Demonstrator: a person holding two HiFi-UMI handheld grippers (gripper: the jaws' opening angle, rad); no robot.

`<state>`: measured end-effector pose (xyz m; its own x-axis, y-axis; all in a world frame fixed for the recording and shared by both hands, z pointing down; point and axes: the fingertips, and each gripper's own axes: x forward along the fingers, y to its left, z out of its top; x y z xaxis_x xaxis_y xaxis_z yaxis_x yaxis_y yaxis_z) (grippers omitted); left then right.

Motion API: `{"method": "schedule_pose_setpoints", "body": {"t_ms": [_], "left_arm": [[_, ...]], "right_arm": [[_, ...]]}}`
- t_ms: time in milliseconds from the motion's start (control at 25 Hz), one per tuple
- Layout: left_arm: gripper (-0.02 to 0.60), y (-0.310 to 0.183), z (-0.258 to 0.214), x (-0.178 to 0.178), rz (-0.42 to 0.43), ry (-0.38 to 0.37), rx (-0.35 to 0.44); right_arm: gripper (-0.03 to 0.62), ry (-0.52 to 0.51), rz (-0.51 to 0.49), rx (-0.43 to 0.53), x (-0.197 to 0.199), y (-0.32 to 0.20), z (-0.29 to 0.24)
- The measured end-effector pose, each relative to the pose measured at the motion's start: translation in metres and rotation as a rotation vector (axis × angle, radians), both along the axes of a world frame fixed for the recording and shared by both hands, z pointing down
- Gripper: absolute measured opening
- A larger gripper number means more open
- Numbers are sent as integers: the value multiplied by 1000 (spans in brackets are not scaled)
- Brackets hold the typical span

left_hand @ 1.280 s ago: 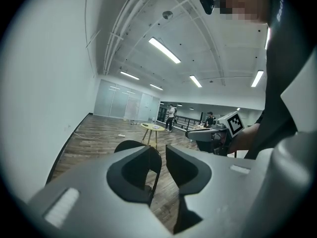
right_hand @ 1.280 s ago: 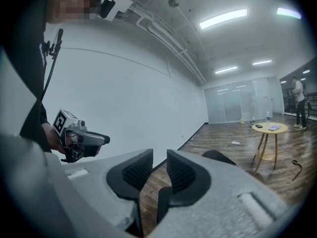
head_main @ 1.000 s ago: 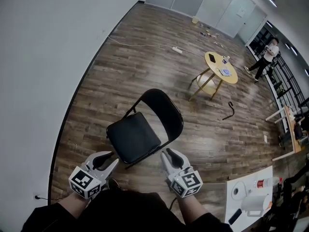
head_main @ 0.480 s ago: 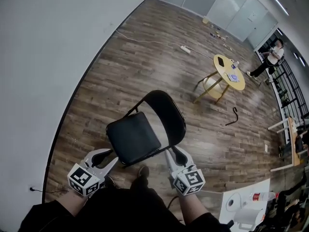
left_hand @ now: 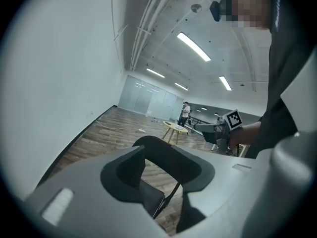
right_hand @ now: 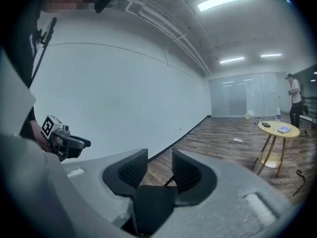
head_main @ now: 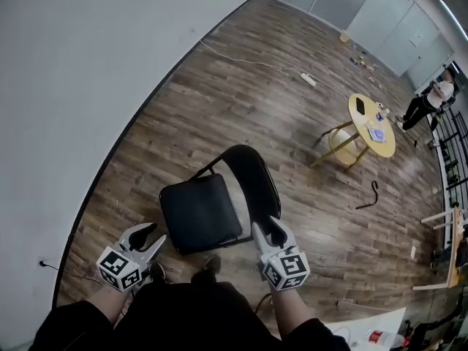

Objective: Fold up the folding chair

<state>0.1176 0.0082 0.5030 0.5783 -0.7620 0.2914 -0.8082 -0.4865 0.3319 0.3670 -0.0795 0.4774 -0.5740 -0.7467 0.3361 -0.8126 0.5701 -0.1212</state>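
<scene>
The black folding chair stands unfolded on the wood floor, its seat [head_main: 201, 212] towards me and its backrest [head_main: 257, 185] to the right. My right gripper [head_main: 268, 228] is at the backrest's near edge. Its jaws have just been opening, and that dark edge [right_hand: 148, 202] shows low between them without the pads pressing on it. My left gripper [head_main: 148, 237] hangs off the seat's front left corner; its jaws have also just been opening, with nothing between them. Through their gap I see the backrest [left_hand: 171, 157] and the seat [left_hand: 151, 200].
A white wall [head_main: 88, 72] runs along the left. A round yellow table [head_main: 373, 126] stands beyond the chair, with a cable [head_main: 248, 61] and a power strip [head_main: 308, 79] on the floor behind it. A person [head_main: 431, 101] stands far right. My shoes [head_main: 210, 265] are under the seat's front.
Both grippers have moved forward and down to the chair. The right one has come up against the backrest's edge, and the left one now sits by the seat's front corner.
</scene>
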Motion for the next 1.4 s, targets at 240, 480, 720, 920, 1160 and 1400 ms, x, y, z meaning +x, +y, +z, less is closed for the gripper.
{"method": "schedule_pose_setpoints", "body": {"t_ms": [240, 480, 720, 920, 1160, 1400], "left_arm": [[184, -13, 35, -3, -116, -16, -50], [207, -24, 64, -1, -179, -44, -115], [243, -25, 100, -2, -172, -19, -186], [285, -26, 145, -15, -157, 5, -265], [324, -21, 190, -14, -84, 9, -352], [347, -20, 227, -9, -36, 47, -415]], "right_arm": [[177, 20, -43, -30, 27, -47, 25], [196, 70, -75, -65, 47, -81, 49], [225, 144, -85, -113, 53, -103, 69], [258, 193, -68, -166, 53, -116, 93], [275, 287, -57, -208, 55, -119, 114], [291, 378, -45, -264, 65, -123, 131]]}}
